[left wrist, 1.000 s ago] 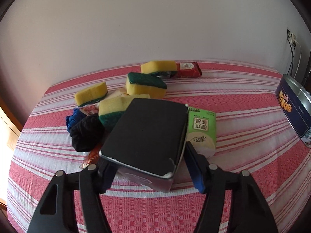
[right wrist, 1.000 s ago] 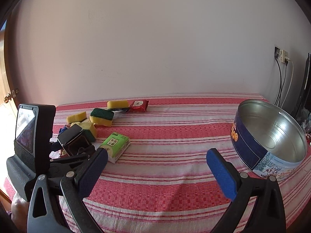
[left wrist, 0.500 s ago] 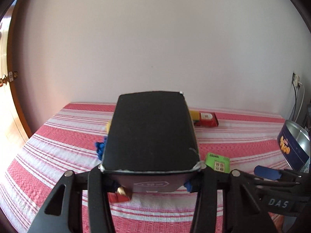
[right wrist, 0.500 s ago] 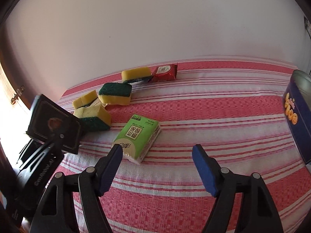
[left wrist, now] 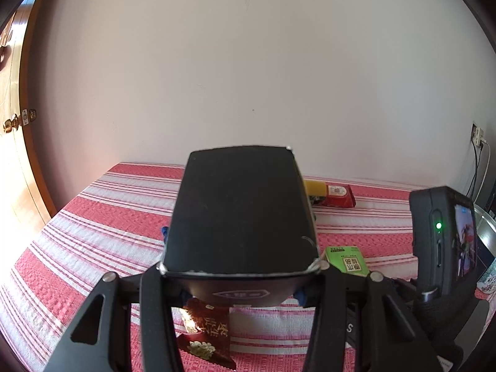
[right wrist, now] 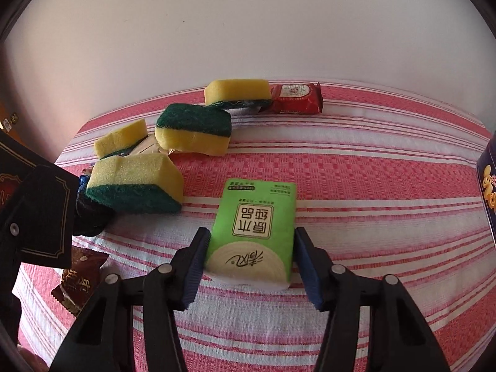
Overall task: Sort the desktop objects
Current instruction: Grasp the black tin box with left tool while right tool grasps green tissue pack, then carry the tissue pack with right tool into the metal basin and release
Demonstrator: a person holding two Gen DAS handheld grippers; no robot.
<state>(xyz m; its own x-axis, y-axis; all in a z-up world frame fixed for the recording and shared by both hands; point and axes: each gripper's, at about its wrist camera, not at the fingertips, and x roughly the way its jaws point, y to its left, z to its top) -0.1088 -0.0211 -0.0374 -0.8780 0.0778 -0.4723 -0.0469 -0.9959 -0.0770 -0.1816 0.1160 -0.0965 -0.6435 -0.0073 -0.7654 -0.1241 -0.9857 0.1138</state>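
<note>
Gripping a black box (left wrist: 241, 214) lifted off the striped cloth (right wrist: 372, 173), our left gripper (left wrist: 238, 282) pinches its near end, long axis running away from us. Our right gripper (right wrist: 251, 263) is closing around the green tissue pack (right wrist: 254, 229), lying lengthwise between the pads.

Left wrist view: sits low behind a black box (left wrist: 240, 214), faces the far wall, tilted slightly down over the striped worktop (left wrist: 93, 217). Right wrist view: pitched more steeply down, close above the green tissue pack (right wrist: 252, 229). Shared: tissue pack (left wrist: 347, 260), red packet (left wrist: 339, 195) (right wrist: 296, 97), brown snack bag (left wrist: 206, 331) (right wrist: 77, 282).
</note>
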